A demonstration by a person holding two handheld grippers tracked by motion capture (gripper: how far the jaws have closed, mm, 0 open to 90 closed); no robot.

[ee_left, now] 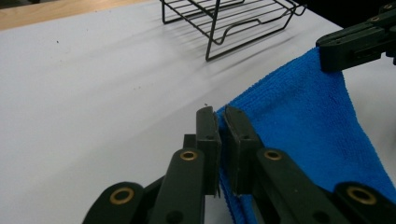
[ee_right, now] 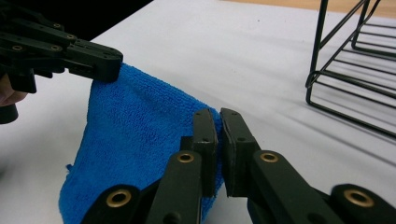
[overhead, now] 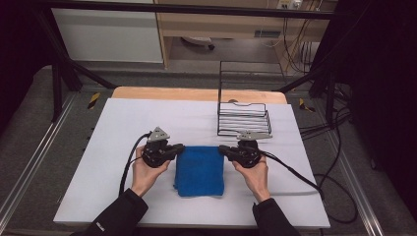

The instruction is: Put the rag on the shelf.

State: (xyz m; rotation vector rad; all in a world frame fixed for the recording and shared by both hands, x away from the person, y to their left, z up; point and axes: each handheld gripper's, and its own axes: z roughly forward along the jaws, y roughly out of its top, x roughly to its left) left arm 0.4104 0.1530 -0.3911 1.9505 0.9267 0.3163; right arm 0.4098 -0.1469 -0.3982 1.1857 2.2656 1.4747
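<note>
The left claw [ee_left: 219, 122] is pinching the near-left corner of a blue microfibre towel [ee_left: 299, 121], its two black jaws pressed together with the cloth's edge caught between them. The right claw [ee_right: 217, 125] does the same at the opposite corner, jaws pressed together on the fabric. From above, the left claw [overhead: 180, 147] and the right claw [overhead: 221, 149] point toward each other, at nine and three o'clock of the towel's [overhead: 199, 171] far edge, so that edge is stretched between them while the rest of the cloth slopes down toward the person at six o'clock and lies folded on the white tabletop [overhead: 123, 123]. A hand [overhead: 144, 169] grips the left tool and another hand [overhead: 254, 172] the right, dark sleeves coming in from the bottom. At about one o'clock from the towel, just beyond the right claw, stands a black wire rack [overhead: 243, 115] with a tall wire back, apart from the cloth. A strip of bare wood [overhead: 167, 93] shows at the twelve o'clock edge of the tabletop.
</note>
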